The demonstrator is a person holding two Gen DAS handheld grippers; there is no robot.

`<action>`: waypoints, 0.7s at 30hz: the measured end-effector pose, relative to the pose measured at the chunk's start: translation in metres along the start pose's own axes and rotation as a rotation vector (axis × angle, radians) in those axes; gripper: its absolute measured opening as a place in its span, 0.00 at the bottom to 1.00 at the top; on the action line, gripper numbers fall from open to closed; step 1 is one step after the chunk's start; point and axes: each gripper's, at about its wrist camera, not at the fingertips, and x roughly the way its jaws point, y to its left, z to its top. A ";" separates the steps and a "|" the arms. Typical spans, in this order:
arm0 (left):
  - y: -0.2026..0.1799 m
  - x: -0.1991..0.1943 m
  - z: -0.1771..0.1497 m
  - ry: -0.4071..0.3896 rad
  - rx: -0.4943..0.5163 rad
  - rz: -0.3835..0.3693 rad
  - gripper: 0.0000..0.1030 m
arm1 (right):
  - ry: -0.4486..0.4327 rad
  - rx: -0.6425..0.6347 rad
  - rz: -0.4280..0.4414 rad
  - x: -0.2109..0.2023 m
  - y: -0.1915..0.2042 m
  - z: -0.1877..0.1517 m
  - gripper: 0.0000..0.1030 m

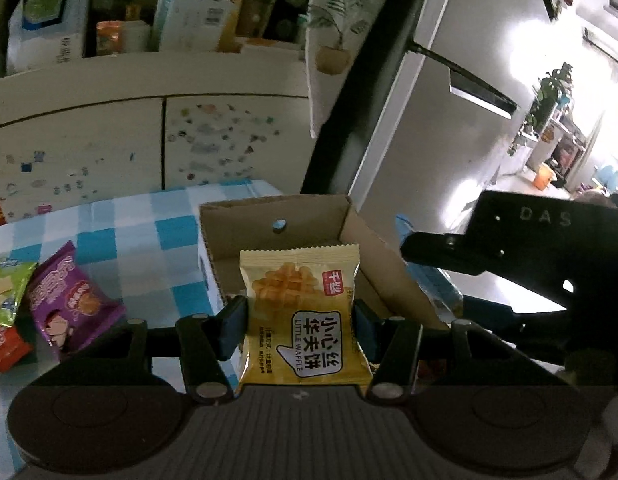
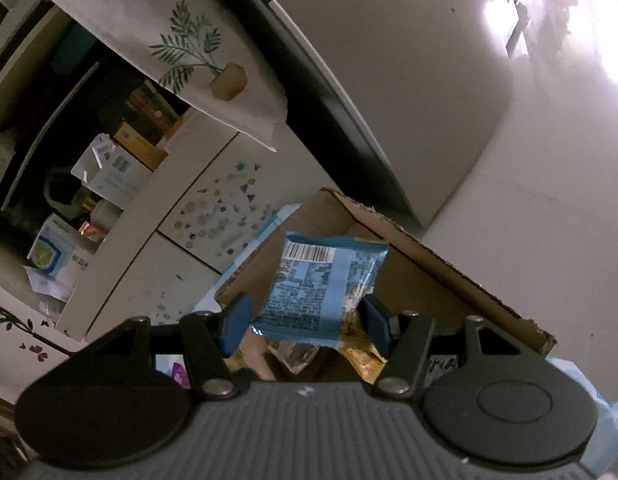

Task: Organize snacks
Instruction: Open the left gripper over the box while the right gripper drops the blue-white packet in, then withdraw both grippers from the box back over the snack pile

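Observation:
My left gripper is shut on a yellow Little Waffle packet and holds it upright above the near edge of an open cardboard box. My right gripper is shut on a blue snack packet, back side with barcode facing me, held above the same cardboard box. Yellow packets lie in the box below it. The right gripper's black body shows at the right of the left wrist view, with the blue packet edge-on.
A purple snack packet, a green one and a red one lie on the blue checked tablecloth at left. A white cabinet with stickers stands behind, a cluttered shelf above it. A grey fridge is at right.

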 end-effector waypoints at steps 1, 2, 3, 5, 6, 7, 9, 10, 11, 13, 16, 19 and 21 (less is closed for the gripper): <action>-0.002 0.001 0.000 0.000 0.005 0.000 0.66 | 0.002 0.005 -0.007 0.001 0.000 0.000 0.62; -0.003 0.001 0.000 -0.002 0.008 -0.001 0.73 | 0.003 0.010 -0.011 0.001 0.000 0.000 0.65; -0.004 0.000 0.000 -0.008 0.009 -0.001 0.79 | 0.003 0.019 -0.015 0.002 -0.001 0.001 0.67; -0.004 -0.001 0.001 -0.020 0.014 0.003 0.82 | -0.002 0.040 -0.014 0.001 -0.003 0.002 0.72; -0.004 -0.002 0.002 -0.020 0.016 0.008 0.83 | -0.006 0.045 -0.013 0.001 -0.004 0.002 0.72; -0.003 -0.003 0.003 -0.018 0.016 0.013 0.83 | -0.008 0.046 -0.013 0.000 -0.004 0.002 0.72; 0.001 -0.004 0.004 -0.015 0.011 0.018 0.83 | -0.007 0.050 -0.016 0.000 -0.004 0.001 0.73; 0.004 -0.005 0.005 -0.015 0.010 0.021 0.83 | -0.005 0.053 -0.015 0.001 -0.005 0.001 0.73; 0.006 -0.006 0.005 -0.015 0.010 0.027 0.83 | -0.003 0.056 -0.012 0.001 -0.005 0.001 0.73; 0.012 -0.009 0.006 -0.016 0.011 0.041 0.83 | 0.004 0.048 -0.009 0.003 -0.003 0.001 0.73; 0.021 -0.013 0.005 -0.012 0.006 0.069 0.88 | 0.014 0.015 -0.003 0.006 0.004 -0.001 0.75; 0.031 -0.017 0.004 -0.008 0.008 0.082 0.88 | 0.022 -0.015 -0.001 0.010 0.010 -0.004 0.76; 0.037 -0.019 0.002 -0.003 0.006 0.096 0.88 | 0.028 -0.027 0.007 0.012 0.014 -0.005 0.77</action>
